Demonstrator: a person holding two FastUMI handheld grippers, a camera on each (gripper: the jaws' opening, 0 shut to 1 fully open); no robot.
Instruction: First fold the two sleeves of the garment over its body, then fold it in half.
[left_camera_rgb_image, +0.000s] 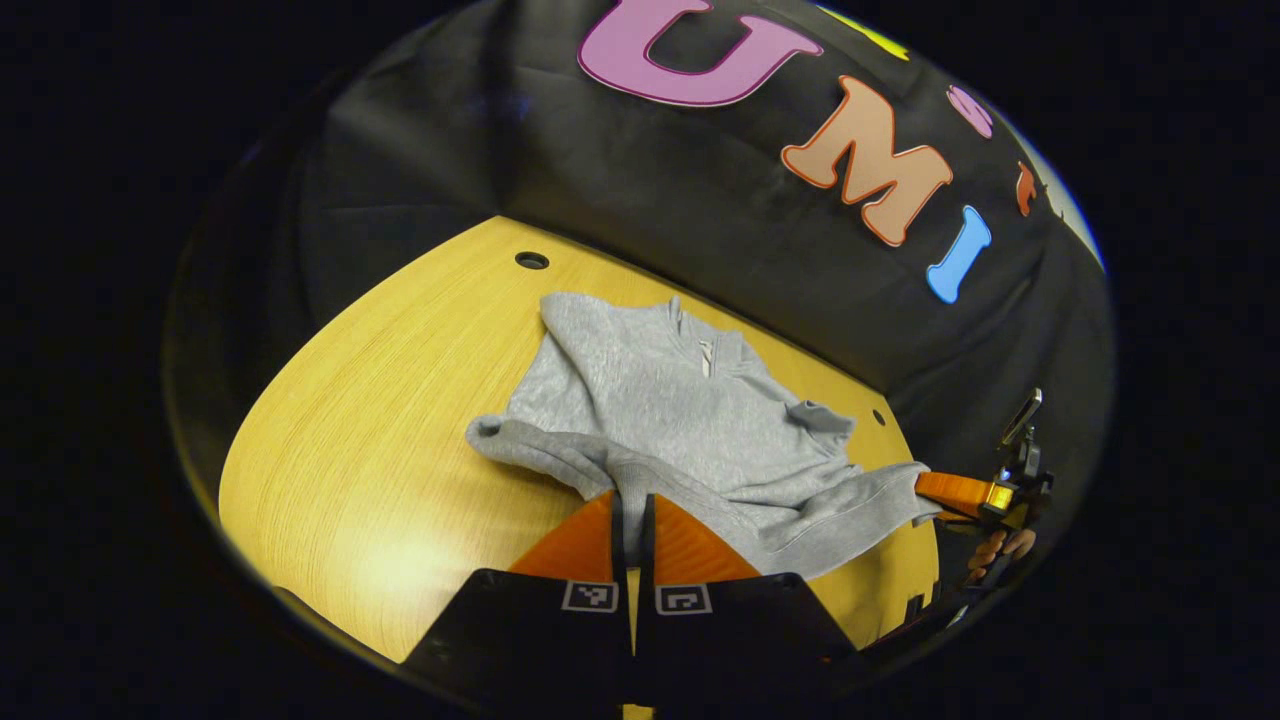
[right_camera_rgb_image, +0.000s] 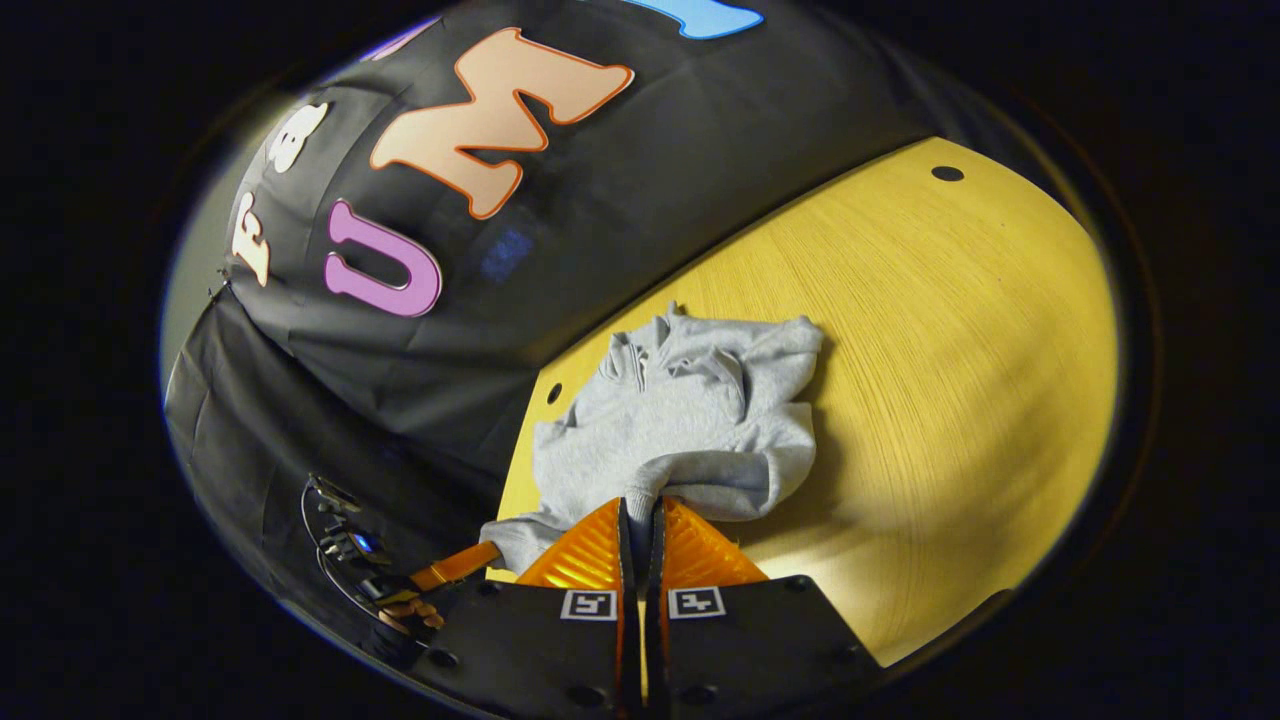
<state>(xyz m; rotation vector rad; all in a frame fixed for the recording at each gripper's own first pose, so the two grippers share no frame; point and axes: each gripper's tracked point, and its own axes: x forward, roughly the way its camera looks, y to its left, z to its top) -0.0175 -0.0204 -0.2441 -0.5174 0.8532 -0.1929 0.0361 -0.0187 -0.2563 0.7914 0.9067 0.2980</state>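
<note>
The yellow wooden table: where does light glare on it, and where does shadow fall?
Left gripper view: a soft bright patch on the yellow wooden table left of the left gripper. Right gripper view: shadow beside the grey sweatshirt, right of the right gripper.

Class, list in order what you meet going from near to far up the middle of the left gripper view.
Left gripper pinching cloth → grey sweatshirt → yellow wooden table → black cloth wall.
</note>
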